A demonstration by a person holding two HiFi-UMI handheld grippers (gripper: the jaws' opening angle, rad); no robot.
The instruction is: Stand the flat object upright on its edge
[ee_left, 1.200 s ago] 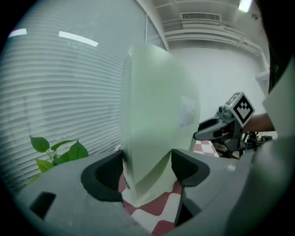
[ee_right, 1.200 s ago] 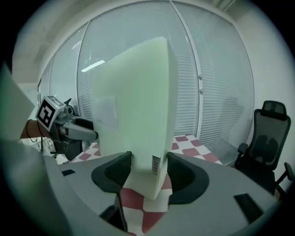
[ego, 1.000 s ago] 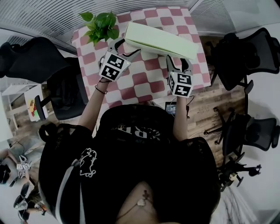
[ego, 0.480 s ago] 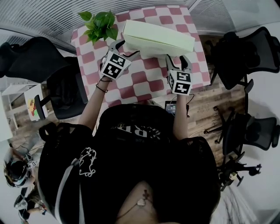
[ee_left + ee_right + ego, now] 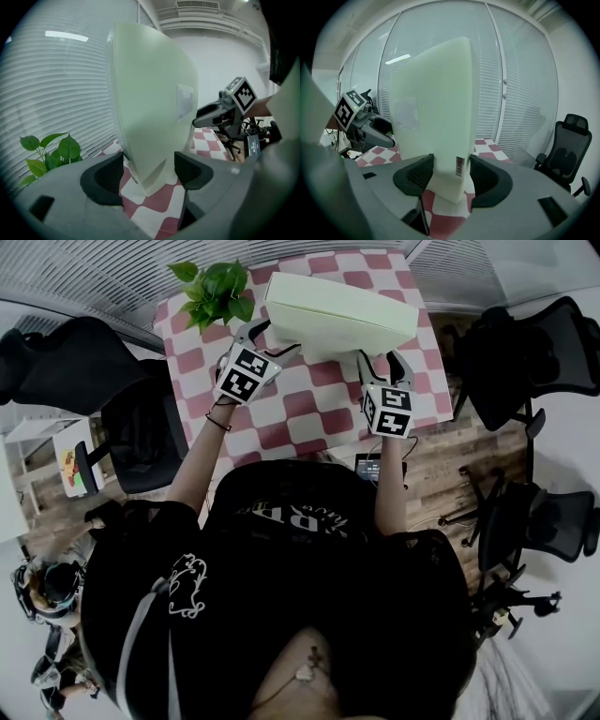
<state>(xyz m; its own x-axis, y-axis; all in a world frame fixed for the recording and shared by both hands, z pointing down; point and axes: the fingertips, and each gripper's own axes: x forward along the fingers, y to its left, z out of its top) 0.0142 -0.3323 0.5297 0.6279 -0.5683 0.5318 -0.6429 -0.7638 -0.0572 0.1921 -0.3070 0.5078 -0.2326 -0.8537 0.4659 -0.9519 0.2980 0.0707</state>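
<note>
The flat object is a pale green box, held over the far part of the red-and-white checkered table. My left gripper is shut on its left end and my right gripper on its right end. In the left gripper view the box stands tall between the jaws of the left gripper, with the right gripper visible beyond. The right gripper view shows the box clamped in the right gripper. Its lower corner hangs close over the cloth; I cannot tell whether it touches.
A potted green plant stands at the table's far left corner, close to the box's left end. Black office chairs flank the table on both sides. Blinds and glass walls lie behind. A small screen sits by the table's near edge.
The box has turned from a slanted, flatter pose to a more level and more upright one. Both grippers stayed shut on its ends and shifted slightly with it.
</note>
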